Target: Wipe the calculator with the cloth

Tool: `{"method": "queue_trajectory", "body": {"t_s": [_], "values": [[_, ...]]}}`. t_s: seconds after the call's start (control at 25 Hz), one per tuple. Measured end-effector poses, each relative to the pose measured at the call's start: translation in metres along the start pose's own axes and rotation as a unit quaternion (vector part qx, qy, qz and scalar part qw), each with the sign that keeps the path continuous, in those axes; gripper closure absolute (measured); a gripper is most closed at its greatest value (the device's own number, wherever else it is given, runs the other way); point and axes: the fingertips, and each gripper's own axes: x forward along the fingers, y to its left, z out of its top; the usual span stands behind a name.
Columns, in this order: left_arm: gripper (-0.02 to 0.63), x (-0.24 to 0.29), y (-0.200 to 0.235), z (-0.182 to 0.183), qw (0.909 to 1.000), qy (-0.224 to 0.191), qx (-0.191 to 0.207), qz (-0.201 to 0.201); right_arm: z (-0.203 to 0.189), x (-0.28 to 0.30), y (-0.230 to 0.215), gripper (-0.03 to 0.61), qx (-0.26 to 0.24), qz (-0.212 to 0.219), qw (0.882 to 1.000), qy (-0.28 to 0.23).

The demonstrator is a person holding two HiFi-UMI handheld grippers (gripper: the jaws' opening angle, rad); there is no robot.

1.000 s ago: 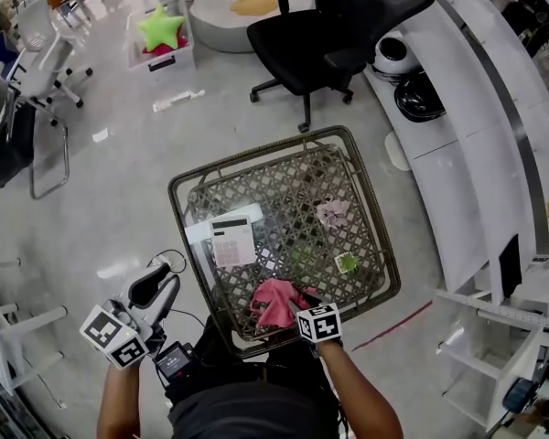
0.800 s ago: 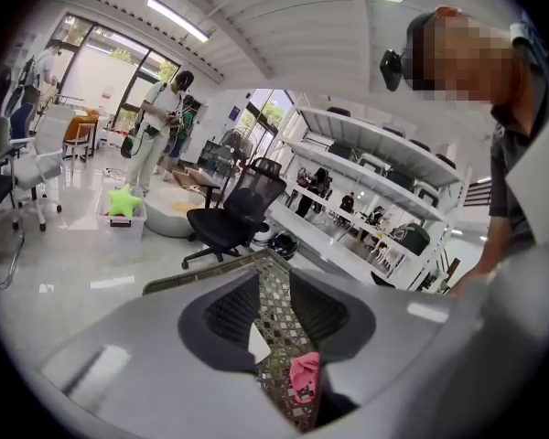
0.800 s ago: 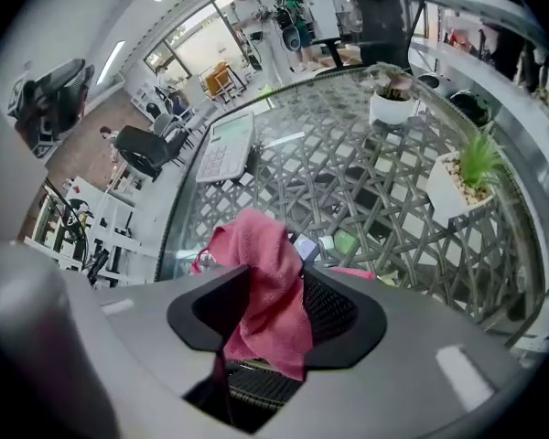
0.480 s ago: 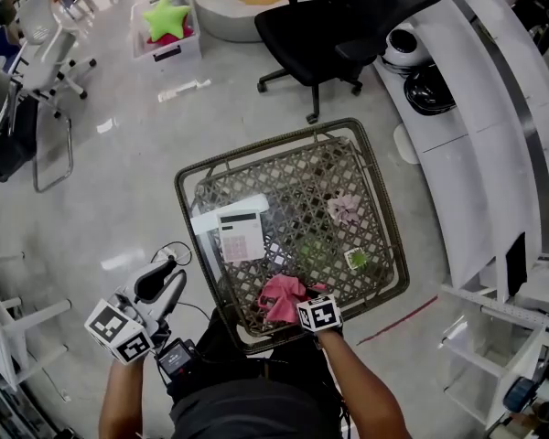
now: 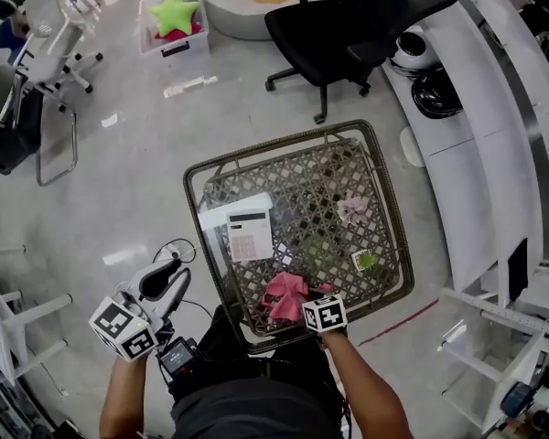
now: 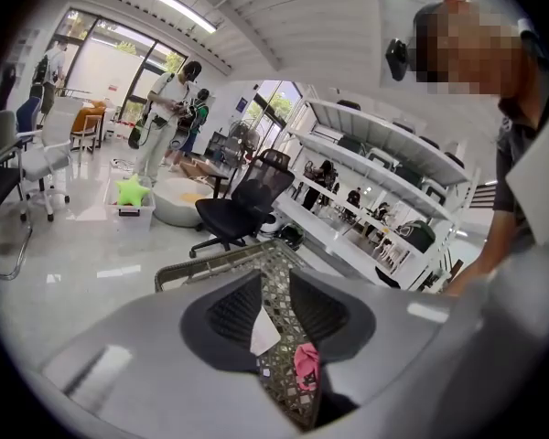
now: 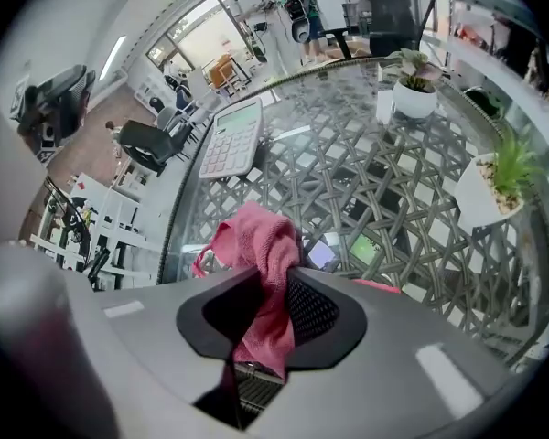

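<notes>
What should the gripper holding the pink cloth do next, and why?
Probably finish the squeeze on the pink cloth before lifting it. The right gripper has its jaws closing with the cloth between them, but most of the cloth lies bunched on the woven table. The calculator sits apart, further across, so a firm hold comes first.

The middle of the desk (image 5: 274, 143) is bare glass. From the cloth (image 5: 285, 295) at the near edge, a claw could travel up and left to the calculator (image 5: 250, 234) with nothing standing between them. The right side is more crowded, with a flower pot (image 5: 352, 210) and a green plant (image 5: 364, 261) there, the plant nearer the cloth and both well apart from the calculator. An office chair (image 5: 348, 26) stands beyond the far edge. The floor (image 5: 119, 190) left of the desk lies open.
</notes>
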Motion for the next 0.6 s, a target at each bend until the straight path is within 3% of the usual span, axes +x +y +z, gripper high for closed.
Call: {"method": "queue_trajectory", "body": {"t_s": [0.32,0.6], "values": [[0.505,-0.003,0.013,-0.006,0.9999,0.002,-0.008,0.007,0.041,0.002,0.018,0.502,0.006,0.010,0.999,-0.035],[0.506,-0.001,0.030,-0.032,0.9993,0.032,-0.007,0.015,0.085,0.009,0.033,0.502,-0.002,0.017,0.999,-0.050]]}}
